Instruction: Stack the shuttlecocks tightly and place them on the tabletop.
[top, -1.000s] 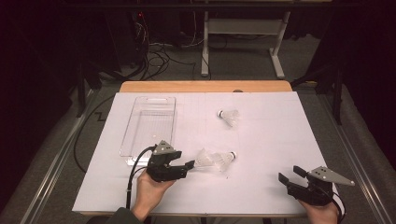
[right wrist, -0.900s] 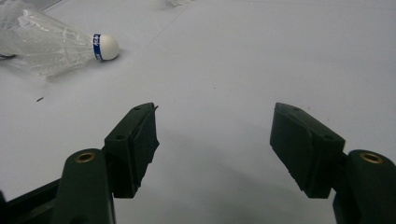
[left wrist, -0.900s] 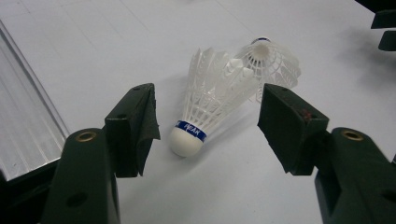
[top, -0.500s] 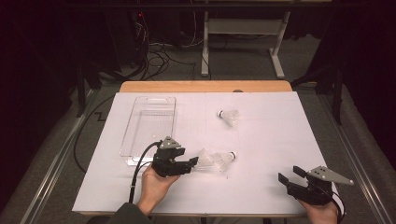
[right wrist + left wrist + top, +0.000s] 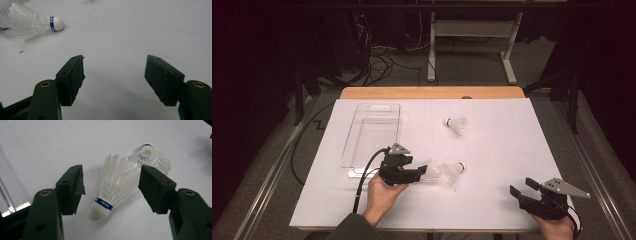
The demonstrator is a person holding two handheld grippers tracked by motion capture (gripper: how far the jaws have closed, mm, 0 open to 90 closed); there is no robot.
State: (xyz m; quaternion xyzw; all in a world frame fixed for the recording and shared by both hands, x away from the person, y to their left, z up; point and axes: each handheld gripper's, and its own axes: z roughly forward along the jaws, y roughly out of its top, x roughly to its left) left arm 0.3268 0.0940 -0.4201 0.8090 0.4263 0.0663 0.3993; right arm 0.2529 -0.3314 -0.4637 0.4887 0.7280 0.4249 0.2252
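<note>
Two white feather shuttlecocks lie side by side at the table's middle front. The nearer shuttlecock (image 5: 431, 170) (image 5: 113, 185), with a blue PEAK band, lies on the table between the jaws of my left gripper (image 5: 419, 173) (image 5: 112, 180), which is open and not touching it. The second shuttlecock (image 5: 453, 171) (image 5: 151, 157) (image 5: 32, 22) lies just beyond, its cork pointing away. A third shuttlecock (image 5: 457, 125) rests farther back. My right gripper (image 5: 523, 193) (image 5: 115, 72) is open over bare white table at the front right, nothing between its jaws.
A clear plastic tray (image 5: 362, 145) lies at the back left, just left of my left gripper; its edge (image 5: 7, 195) shows in the left gripper view. A white sheet (image 5: 502, 150) covers the table. Dark floor, cables and a stand lie behind.
My left gripper has moved right and forward until its open jaws straddle the nearer shuttlecock. The right gripper has stayed still.
</note>
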